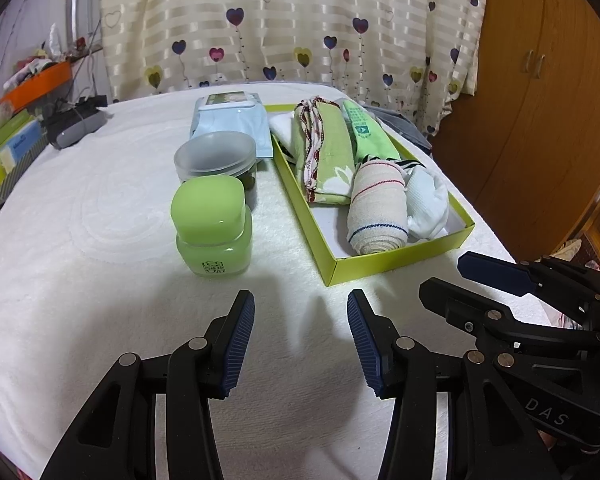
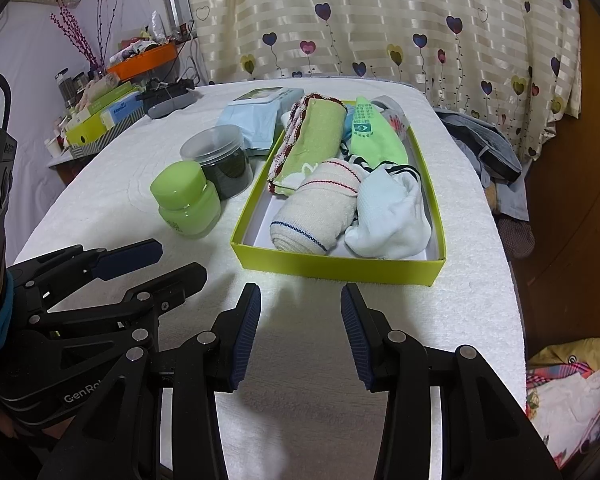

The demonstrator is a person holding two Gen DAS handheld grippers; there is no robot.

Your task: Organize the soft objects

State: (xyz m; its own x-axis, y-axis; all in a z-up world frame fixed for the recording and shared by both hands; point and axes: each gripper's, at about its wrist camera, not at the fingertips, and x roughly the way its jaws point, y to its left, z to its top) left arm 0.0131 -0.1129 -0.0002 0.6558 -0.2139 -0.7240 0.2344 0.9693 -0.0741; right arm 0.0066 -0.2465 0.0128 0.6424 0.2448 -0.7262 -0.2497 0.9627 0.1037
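Note:
A lime-green box (image 1: 400, 266) (image 2: 340, 268) on the white-covered table holds soft things: a rolled cream cloth (image 1: 376, 208) (image 2: 320, 216), a white sock (image 1: 426, 204) (image 2: 392, 220), a green towel with red-white trim (image 1: 326, 152) (image 2: 312, 140) and a light green sock (image 1: 370, 136) (image 2: 374, 140). My left gripper (image 1: 300, 344) is open and empty, near the box's front left corner. My right gripper (image 2: 300, 332) is open and empty, in front of the box. Each gripper shows in the other's view (image 1: 476, 280) (image 2: 168, 264).
A green jar (image 1: 212, 224) (image 2: 186, 204), a clear tub with dark contents (image 1: 216, 162) (image 2: 220, 160) and a light blue wipes pack (image 1: 230, 120) (image 2: 252, 118) stand left of the box. Clutter lies on a side shelf (image 1: 16, 128) (image 2: 100, 120). A wardrobe (image 1: 540, 100) stands right.

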